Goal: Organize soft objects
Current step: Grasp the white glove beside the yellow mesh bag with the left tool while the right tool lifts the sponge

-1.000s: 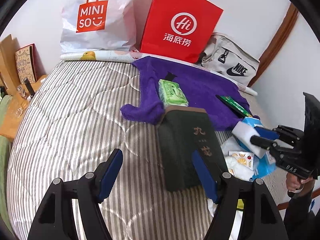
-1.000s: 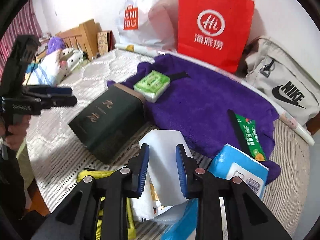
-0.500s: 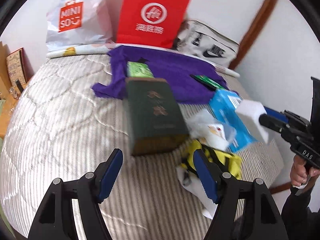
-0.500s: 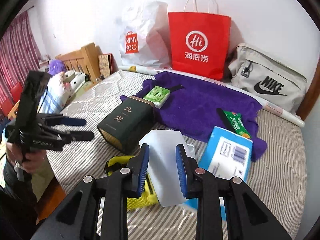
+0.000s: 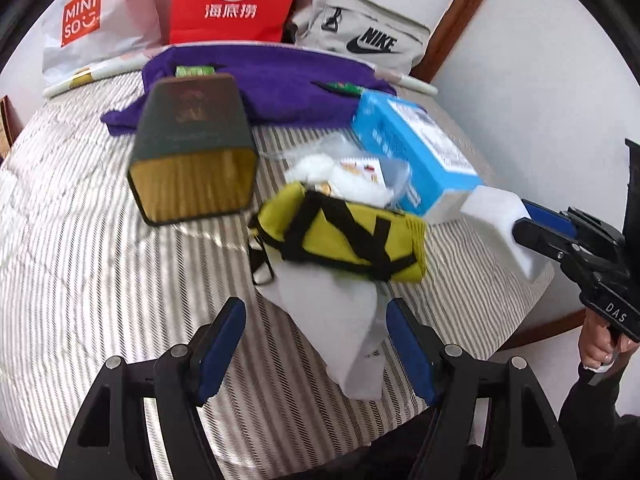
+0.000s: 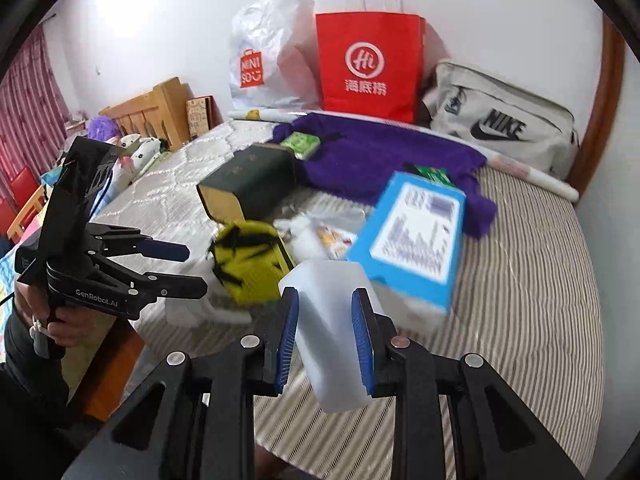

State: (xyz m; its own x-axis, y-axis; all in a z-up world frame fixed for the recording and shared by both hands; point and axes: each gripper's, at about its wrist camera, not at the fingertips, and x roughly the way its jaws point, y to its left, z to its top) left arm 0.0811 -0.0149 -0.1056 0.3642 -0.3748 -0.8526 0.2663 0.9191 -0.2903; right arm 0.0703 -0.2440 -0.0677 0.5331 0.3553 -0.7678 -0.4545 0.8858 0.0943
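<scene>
Striped mattress [image 5: 80, 264]: purple towel [image 5: 280, 76], green box [image 5: 192, 140], yellow pouch [image 5: 340, 236], blue box [image 5: 416, 152]

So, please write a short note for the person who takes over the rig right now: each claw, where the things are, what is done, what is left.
Right claw: shut on the white sponge block, held in the air above the near edge of the striped mattress.
Left claw: open, empty, above the white cloth at the near edge.
Yellow pouch lies partly on that cloth; blue box, dark green box and purple towel lie behind.
Done: sponge block picked up.
Left: place it, then sort the pouch, cloth and towel.
</scene>
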